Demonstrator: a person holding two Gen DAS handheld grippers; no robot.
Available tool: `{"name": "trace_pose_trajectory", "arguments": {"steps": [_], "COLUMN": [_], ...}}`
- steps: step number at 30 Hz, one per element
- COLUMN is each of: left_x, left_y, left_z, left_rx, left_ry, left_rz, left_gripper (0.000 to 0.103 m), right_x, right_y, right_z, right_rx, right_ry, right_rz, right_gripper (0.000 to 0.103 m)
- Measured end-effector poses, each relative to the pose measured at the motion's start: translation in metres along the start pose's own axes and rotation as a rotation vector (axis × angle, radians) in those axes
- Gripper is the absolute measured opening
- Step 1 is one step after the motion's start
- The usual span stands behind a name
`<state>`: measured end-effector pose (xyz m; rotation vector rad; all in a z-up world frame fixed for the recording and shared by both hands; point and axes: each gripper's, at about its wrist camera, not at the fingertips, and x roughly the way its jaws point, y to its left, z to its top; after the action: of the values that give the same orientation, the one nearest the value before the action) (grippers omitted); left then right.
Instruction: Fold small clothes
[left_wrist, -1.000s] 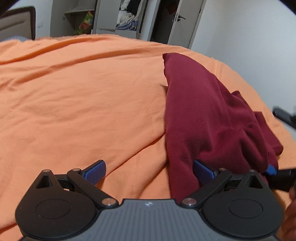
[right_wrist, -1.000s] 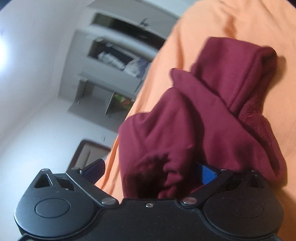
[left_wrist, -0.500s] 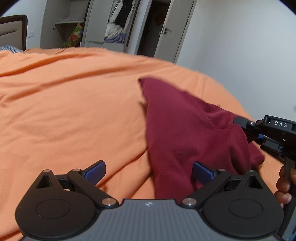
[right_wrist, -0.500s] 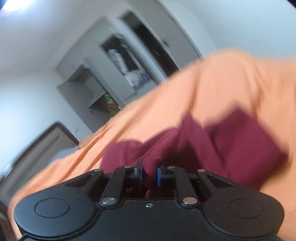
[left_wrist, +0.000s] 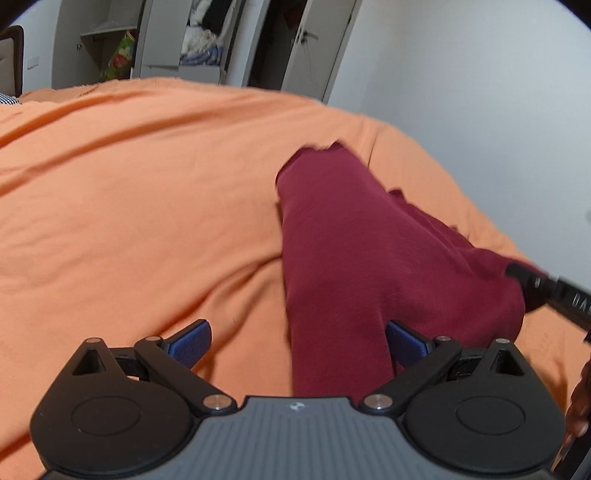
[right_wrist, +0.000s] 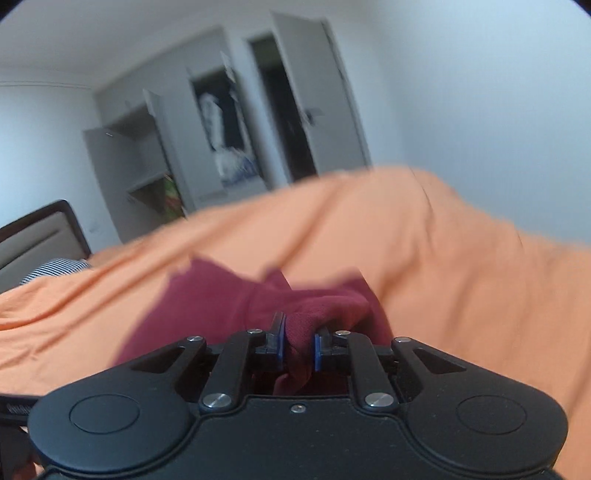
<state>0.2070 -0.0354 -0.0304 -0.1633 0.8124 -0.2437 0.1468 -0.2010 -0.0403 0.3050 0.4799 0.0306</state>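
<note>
- Left gripper (left_wrist: 297, 341), jaws spread wide, straddles the maroon garment (left_wrist: 354, 251), whose length runs toward one o'clock across the orange sheet (left_wrist: 129, 184).
- Right gripper (right_wrist: 299, 347) pinches a bunched corner of it.

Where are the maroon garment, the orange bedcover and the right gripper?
maroon garment (left_wrist: 351, 251), left wrist view, its broad upper face.
orange bedcover (left_wrist: 147, 192), left wrist view, bare stretch left of the garment.
right gripper (right_wrist: 299, 345), right wrist view, between its fingertips, pinching the garment.
</note>
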Motion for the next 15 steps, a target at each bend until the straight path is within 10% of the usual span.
{"name": "trace_pose_trajectory", "arguments": {"steps": [9, 15], "left_x": [-0.001, -0.006], "left_y": [0.008, 0.014], "left_z": [-0.001, 0.002], "left_rx": [-0.029, -0.072], "left_ry": [-0.003, -0.024], "left_rz": [-0.008, -0.026], "left_gripper": [0.102, 0.102], "right_x": [-0.027, -0.060], "right_y": [-0.012, 0.004], "right_z": [-0.041, -0.051], "right_rx": [0.019, -0.074], "right_ry": [-0.041, -0.023], "right_rz": [0.086, 0.232], "right_gripper": [0.068, 0.064]}}
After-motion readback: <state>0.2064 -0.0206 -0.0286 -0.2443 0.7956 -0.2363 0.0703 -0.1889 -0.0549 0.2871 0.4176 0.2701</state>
